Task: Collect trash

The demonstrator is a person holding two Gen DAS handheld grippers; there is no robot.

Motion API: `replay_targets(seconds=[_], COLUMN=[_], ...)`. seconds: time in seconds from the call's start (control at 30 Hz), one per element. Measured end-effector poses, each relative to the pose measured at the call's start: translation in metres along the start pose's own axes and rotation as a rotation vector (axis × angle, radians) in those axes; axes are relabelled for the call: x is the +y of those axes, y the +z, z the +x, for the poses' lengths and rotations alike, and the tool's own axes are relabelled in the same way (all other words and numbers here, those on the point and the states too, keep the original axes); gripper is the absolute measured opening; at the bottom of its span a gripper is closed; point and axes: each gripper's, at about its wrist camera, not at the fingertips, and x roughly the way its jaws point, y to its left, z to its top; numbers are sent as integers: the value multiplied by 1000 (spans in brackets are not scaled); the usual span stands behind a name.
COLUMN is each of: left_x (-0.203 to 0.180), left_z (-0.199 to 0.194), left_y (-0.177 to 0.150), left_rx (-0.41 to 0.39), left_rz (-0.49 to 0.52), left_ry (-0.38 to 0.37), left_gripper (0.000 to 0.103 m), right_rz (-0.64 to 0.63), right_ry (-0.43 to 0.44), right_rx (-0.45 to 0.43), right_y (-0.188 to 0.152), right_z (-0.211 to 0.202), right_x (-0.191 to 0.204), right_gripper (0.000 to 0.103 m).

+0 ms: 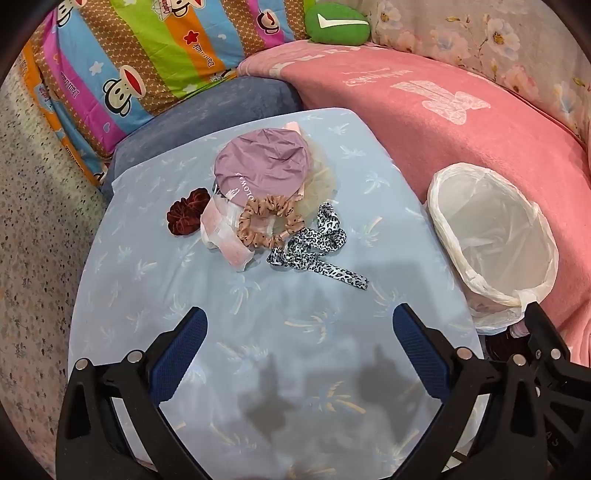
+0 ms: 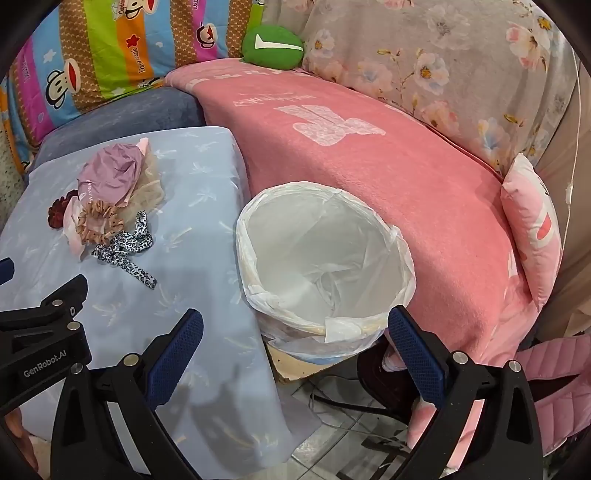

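A pile lies on the light blue table cover (image 1: 155, 280): a purple crumpled bag (image 1: 264, 168), beige netting (image 1: 321, 184), a pink-white wrapper (image 1: 225, 236), a tan scrunchie (image 1: 269, 221), a dark red scrunchie (image 1: 186, 216) and a leopard-print ribbon (image 1: 317, 247). The pile also shows in the right wrist view (image 2: 110, 184). A white-lined trash bin (image 1: 495, 236) (image 2: 325, 258) stands right of the table. My left gripper (image 1: 299, 354) is open and empty above the table's near part. My right gripper (image 2: 295, 354) is open and empty above the bin's near rim.
A pink blanket (image 2: 388, 166) covers the sofa behind the bin. A striped cartoon quilt (image 1: 129, 66), a green cushion (image 1: 336, 24) and a floral cover (image 2: 443, 66) lie at the back. Tiled floor with cables (image 2: 351, 417) shows below the bin. The left gripper's body (image 2: 40, 347) sits at left.
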Motion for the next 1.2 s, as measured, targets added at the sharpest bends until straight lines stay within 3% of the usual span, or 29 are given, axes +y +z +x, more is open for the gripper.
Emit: replay_targets(seconds=[1.2], left_x=[2], left_z=[-14], left_y=[-2], left_rx=[-43], left_rz=[3], left_ry=[-14], left_gripper=[96], right_rz=[18], right_ry=[-36], right_rx=[-38], right_y=[-3], right_z=[-19], right_x=[-3], right_gripper=[97])
